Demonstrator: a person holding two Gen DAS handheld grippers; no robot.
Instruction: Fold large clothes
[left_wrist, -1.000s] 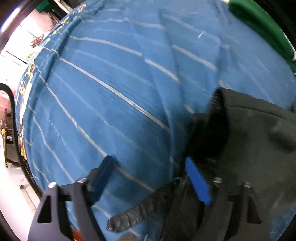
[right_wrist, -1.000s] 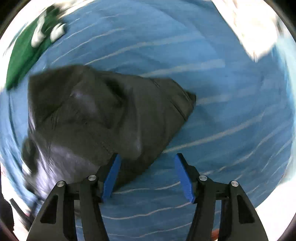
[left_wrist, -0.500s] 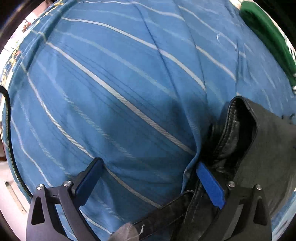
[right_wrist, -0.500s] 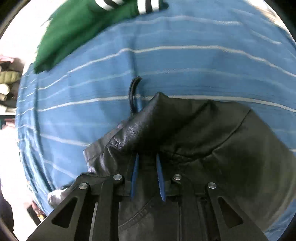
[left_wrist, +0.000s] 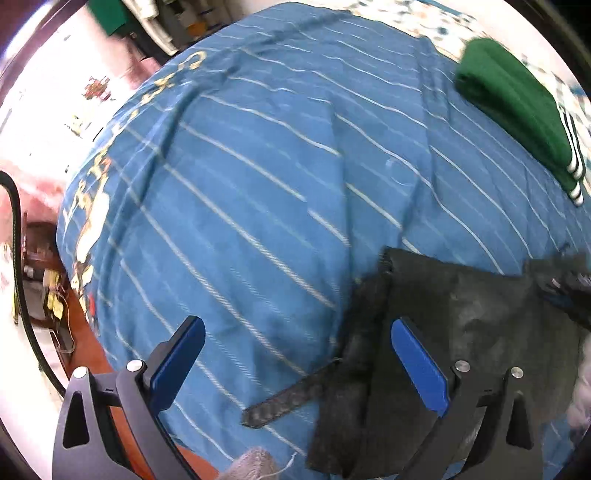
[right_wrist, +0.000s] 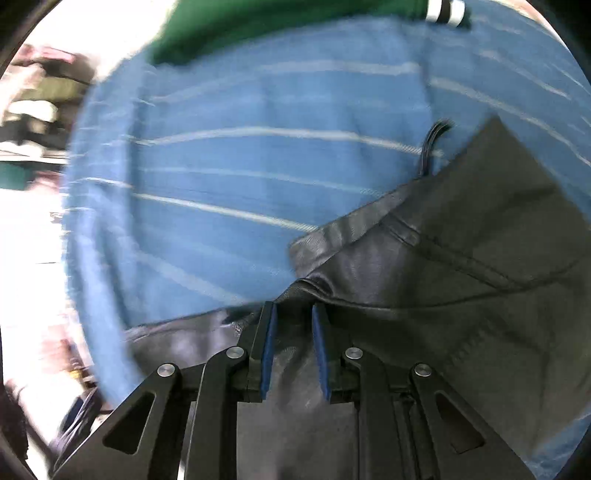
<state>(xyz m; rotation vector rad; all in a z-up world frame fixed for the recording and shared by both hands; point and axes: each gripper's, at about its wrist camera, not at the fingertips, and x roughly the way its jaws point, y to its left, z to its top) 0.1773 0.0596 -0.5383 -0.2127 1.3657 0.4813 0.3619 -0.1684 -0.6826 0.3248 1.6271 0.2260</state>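
Observation:
A black leather jacket (left_wrist: 469, 317) lies on the blue striped bedspread (left_wrist: 258, 177), at the lower right in the left wrist view. My left gripper (left_wrist: 295, 354) is open and empty, its right finger over the jacket's edge; a black strap (left_wrist: 288, 398) trails between the fingers. In the right wrist view my right gripper (right_wrist: 293, 332) is shut on a fold of the jacket (right_wrist: 461, 280), lifting its edge off the bedspread (right_wrist: 240, 177).
A folded green garment with white stripes (left_wrist: 517, 107) lies at the far right of the bed, also showing at the top of the right wrist view (right_wrist: 277, 26). The bed's left edge drops to a floor with clutter (left_wrist: 40, 288).
My right gripper closed on the jacket and has dragged its fold rightward. My left gripper pulled back and rose, showing more of the bed, and stays open.

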